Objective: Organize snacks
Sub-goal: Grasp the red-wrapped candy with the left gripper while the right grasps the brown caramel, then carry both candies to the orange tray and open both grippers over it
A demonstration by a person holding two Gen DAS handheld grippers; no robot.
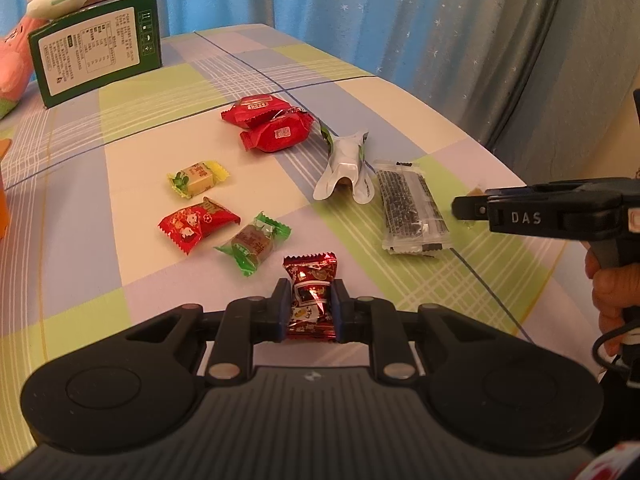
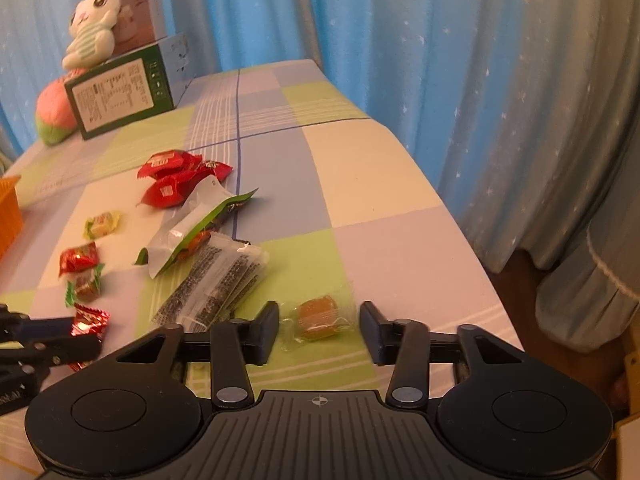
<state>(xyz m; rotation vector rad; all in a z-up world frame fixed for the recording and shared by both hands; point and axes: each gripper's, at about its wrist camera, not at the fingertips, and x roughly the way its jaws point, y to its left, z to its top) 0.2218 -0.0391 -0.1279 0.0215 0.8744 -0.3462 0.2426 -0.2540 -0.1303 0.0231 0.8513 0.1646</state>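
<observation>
Your left tongs (image 1: 311,310) are clamped on a dark red foil candy (image 1: 311,280), pads pressing its two sides, with the candy low over the near part of the desk (image 1: 400,128). That side-on pinch across the wrapper's middle leaves both crimped ends free, so it should lift without tearing.

Your right tongs (image 2: 319,330) stand apart around a brown candy in clear wrap (image 2: 318,318); the pads do not touch it yet, though it lies squarely between them, close to the desk's right edge. Judging by that, the grasp is lined up but not made.

Beyond, the rest of the snacks lie loose on the checked cloth: a clear packet with black print (image 1: 412,210), a torn silver-and-green pouch (image 1: 346,168), two red packets (image 1: 268,122) touching each other, a yellow candy (image 1: 198,178), a bright red one (image 1: 196,224) and a green-wrapped brown one (image 1: 252,242). An orange basket (image 2: 10,216) shows at the left edge, probably where they belong. A green box (image 1: 96,60) and soft toys (image 2: 94,26) sit at the far end.
</observation>
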